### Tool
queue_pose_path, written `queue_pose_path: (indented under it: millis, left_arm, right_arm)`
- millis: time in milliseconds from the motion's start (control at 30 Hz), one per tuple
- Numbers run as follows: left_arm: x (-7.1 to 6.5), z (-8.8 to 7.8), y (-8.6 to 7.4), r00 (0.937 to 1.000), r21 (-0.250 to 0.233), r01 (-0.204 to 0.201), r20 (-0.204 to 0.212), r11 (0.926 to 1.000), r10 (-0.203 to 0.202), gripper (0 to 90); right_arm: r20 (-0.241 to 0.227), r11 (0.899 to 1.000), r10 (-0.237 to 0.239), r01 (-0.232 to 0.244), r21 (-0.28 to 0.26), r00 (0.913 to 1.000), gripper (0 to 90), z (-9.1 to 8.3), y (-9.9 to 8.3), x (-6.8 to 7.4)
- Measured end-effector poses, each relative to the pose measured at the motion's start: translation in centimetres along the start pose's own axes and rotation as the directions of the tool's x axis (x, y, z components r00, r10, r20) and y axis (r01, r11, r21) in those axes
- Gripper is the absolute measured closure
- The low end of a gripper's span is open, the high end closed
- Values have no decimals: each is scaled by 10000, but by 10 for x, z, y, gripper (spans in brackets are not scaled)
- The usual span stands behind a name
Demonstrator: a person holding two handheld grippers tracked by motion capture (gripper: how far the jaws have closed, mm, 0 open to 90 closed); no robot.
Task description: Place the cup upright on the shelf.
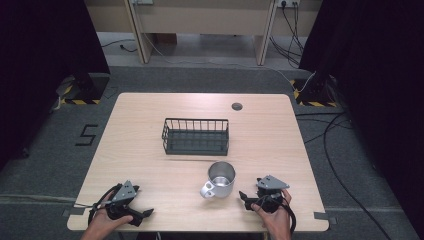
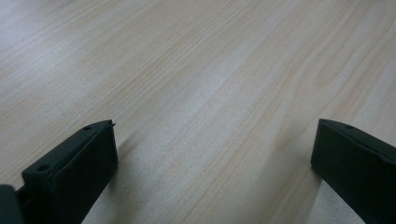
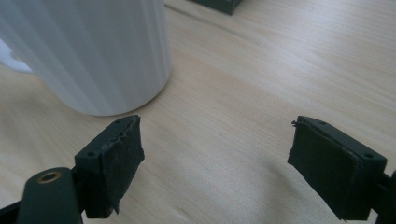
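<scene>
A ribbed white metal mug (image 1: 220, 180) stands upright at the front middle of the wooden table (image 1: 150, 115), its handle toward the front left. My right gripper (image 1: 243, 196) rests on the table just right of it, held by a hand. In the right gripper view the mug (image 3: 93, 51) stands close ahead on the left, and the right gripper (image 3: 215, 144) has its jaws apart with only bare wood between them. My left gripper (image 1: 145, 214) lies at the front left corner. In its own view the left gripper (image 2: 214, 149) is open over bare table.
A dark wire basket (image 1: 196, 136), empty, sits at the table's middle behind the mug; its corner (image 3: 217, 4) shows in the right gripper view. A round cable hole (image 1: 237, 106) lies near the far edge. Cables trail on the floor at right.
</scene>
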State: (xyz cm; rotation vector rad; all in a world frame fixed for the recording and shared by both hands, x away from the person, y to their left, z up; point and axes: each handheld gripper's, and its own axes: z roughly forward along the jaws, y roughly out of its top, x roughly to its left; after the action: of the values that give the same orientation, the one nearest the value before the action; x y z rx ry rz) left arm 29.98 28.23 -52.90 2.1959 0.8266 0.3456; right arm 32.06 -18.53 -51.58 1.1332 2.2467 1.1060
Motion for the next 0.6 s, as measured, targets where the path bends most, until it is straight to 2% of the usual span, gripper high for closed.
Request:
queue_pose_path:
  millis: [167,433,600]
  left_arm:
    - [0,0,0,10000,2,-2,-1,10000,2,0]
    - [0,0,0,10000,1,-2,-1,10000,2,0]
    - [0,0,0,10000,-1,0,2,10000,0,0]
  right_arm:
    - [-94,9993,-21,17,-386,10000,168,-6,-1,2]
    - [-468,9934,-346,292,-1109,9983,158,-18,3,7]
    - [-868,9829,-627,465,-1782,9942,154,-25,9,12]
